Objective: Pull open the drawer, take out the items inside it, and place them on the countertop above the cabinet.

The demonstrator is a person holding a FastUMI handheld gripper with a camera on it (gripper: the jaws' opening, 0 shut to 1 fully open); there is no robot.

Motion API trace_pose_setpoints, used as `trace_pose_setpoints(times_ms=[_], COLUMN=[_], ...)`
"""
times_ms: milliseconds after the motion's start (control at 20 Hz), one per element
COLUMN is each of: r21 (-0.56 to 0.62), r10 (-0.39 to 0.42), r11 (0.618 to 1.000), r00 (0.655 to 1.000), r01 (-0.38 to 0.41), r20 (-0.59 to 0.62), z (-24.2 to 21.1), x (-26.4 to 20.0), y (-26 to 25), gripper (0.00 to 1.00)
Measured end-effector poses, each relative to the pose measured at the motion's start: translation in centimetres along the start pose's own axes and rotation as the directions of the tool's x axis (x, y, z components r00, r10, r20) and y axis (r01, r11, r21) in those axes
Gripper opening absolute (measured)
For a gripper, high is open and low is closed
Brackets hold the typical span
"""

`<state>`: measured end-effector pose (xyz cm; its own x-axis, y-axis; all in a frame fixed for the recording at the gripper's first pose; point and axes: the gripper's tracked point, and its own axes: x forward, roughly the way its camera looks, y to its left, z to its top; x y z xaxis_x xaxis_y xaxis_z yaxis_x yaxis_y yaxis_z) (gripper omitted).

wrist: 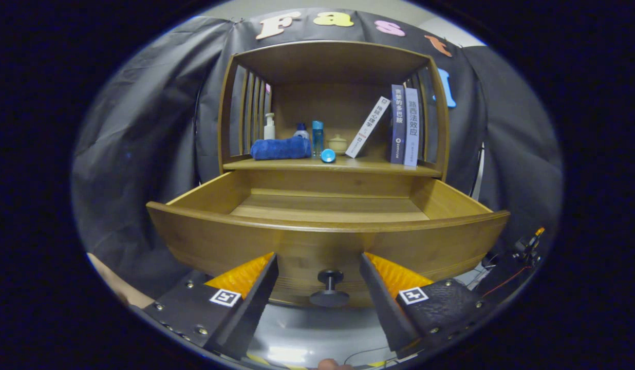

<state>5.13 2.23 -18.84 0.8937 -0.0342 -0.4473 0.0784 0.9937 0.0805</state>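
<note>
The wooden drawer (328,226) of the cabinet stands pulled out towards me. The part of its floor that I see is bare wood, and its near part is hidden behind the front panel. Its dark round knob (329,290) sits low on the front panel, between my two fingers and touched by neither. My gripper (318,257) is open, its tips just short of the panel. On the countertop (379,166) above the drawer lie a folded blue towel (280,148), a white pump bottle (269,127), a blue bottle (317,136), a small blue round thing (328,155) and a cream jar (338,144).
Two books (405,126) stand upright at the countertop's right end and a white one (368,127) leans against them. A slatted wooden frame with a roof (328,51) encloses the countertop. Cables and a small device (525,249) lie to the right of the cabinet.
</note>
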Motion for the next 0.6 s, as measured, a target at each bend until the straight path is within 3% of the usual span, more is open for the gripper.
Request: trace_pose_setpoints(times_ms=[600], r21=[0.009], r10=[-0.030], r11=[1.000], r00=[0.998], r01=[0.029], r20=[0.047], z=[2.8], x=[5.0], y=[-0.3], gripper=[0.97])
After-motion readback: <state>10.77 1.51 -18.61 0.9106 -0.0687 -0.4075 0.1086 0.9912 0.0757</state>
